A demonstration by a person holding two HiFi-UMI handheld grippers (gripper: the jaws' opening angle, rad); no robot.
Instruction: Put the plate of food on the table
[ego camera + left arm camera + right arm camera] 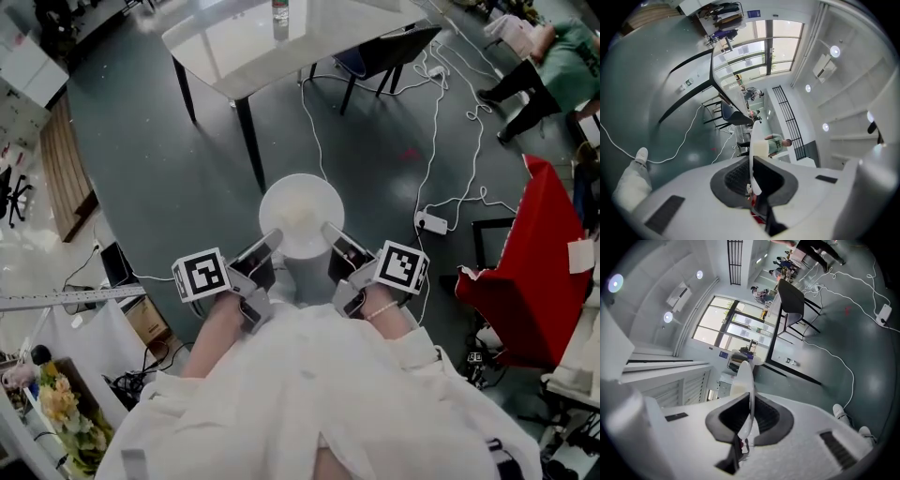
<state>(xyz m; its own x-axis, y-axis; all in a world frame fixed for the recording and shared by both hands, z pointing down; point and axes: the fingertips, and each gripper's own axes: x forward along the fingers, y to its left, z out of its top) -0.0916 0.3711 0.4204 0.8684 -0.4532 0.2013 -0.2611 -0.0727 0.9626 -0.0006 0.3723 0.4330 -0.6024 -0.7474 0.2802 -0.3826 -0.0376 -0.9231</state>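
A round white plate hangs over the grey floor in front of me, held level by both grippers. What lies on it looks pale and I cannot make it out. My left gripper is shut on the plate's near-left rim, and my right gripper is shut on its near-right rim. In the left gripper view the plate shows edge-on between the dark pads of that gripper. The right gripper view shows the plate the same way in that gripper. The white table stands farther ahead.
A bottle stands on the table, and a black chair sits at its right side. White cables and a power strip lie on the floor to the right. A red piece of furniture stands at right; a person sits beyond it.
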